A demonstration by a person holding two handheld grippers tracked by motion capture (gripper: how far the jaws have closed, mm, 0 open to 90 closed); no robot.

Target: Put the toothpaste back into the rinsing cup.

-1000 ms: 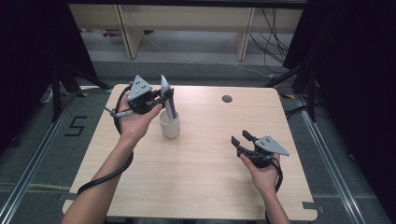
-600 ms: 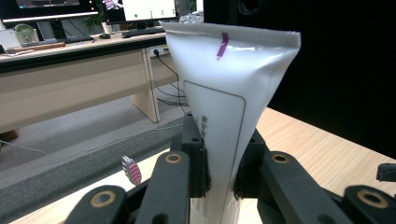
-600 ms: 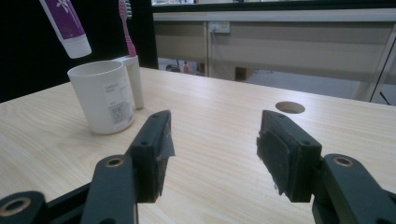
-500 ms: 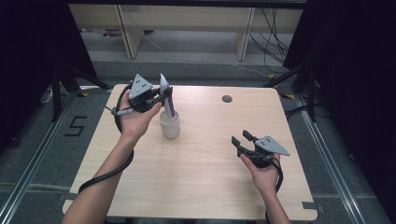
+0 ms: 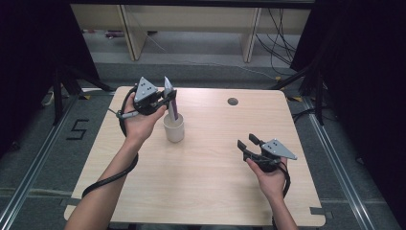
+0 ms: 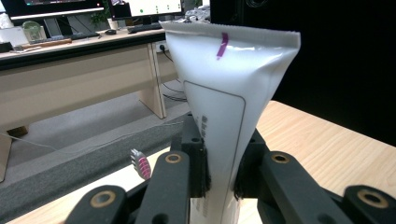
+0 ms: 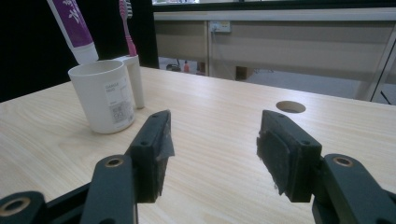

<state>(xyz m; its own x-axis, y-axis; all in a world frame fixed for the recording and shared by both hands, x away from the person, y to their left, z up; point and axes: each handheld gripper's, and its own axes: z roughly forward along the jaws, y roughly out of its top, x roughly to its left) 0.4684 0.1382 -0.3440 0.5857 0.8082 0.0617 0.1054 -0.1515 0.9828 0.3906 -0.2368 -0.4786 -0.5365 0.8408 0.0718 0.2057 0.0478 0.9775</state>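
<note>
On the wooden table (image 5: 206, 177), seen from the high view, almost nothing has shifted over the last second: the same arrangement is kept, which suggests a pause or a very slow lowering rather than a finished step. Toward the far left part of the table a white cup (image 5: 174, 128) is stood upright. The left hand-held gripper (image 5: 162, 100) is held just above the cup, and its jaws are closed on a toothpaste tube (image 5: 171, 103), white with a purple lower part. The tube is held roughly upright, crimped end up and cap end pointing down over the cup's mouth; whether the cap has passed below the rim cannot be told. In the left gripper view the tube (image 6: 223, 107) is seen pinched between the two black pads.

A pink toothbrush (image 7: 127, 25) is stood in a small white holder (image 7: 136, 84) touching the far side of the cup (image 7: 103, 93), as the right gripper view shows.

The right hand-held gripper (image 5: 249, 143) is held low over the near right of the table, well apart from the cup, with its jaws spread and nothing between them. As judged from this, the tube has not yet been released into the cup.
</note>
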